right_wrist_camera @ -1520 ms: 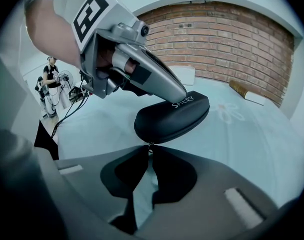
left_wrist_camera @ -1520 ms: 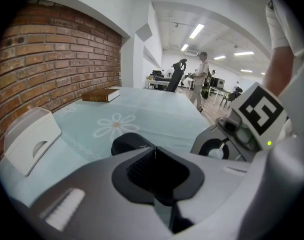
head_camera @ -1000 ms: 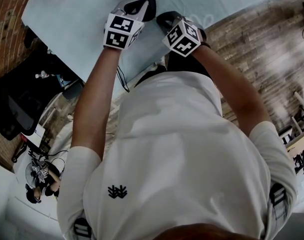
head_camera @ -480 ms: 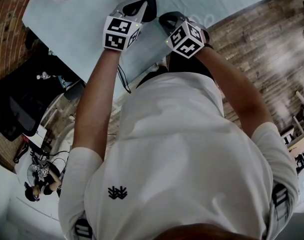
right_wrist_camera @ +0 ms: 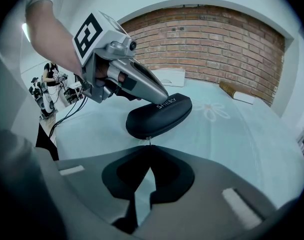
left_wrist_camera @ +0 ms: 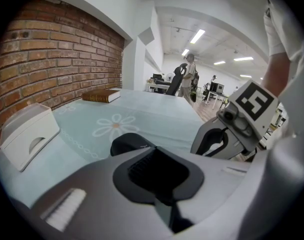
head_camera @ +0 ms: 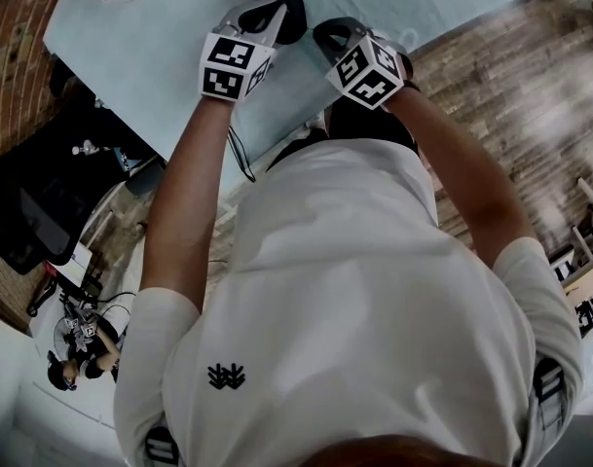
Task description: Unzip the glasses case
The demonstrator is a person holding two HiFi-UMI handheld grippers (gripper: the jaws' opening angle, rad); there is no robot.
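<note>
First, the glasses case (right_wrist_camera: pixel 159 115): a smooth black shell, rounded and oblong, with pale lettering on its lid. It lay flat on the worktop (right_wrist_camera: pixel 261 154) near the edge closest to me. The worktop carried a pale teal cloth printed with a white daisy (right_wrist_camera: pixel 211 109).

My left gripper (right_wrist_camera: pixel 160 98) had its tapered silver jaws together, with the tips resting on top of the lid just beside the lettering.

My right gripper (right_wrist_camera: pixel 148 148) was closed. Its black ribbed pads met at the tips and pinched the small metal zipper pull (right_wrist_camera: pixel 148 140) at the end of the case nearest that gripper.

Towards the red brick wall (left_wrist_camera: pixel 52 54) sat a white box (left_wrist_camera: pixel 27 134) with a curved cut-out. A brown hardback book (left_wrist_camera: pixel 102 95) lay flat at the worktop's far edge.
</note>
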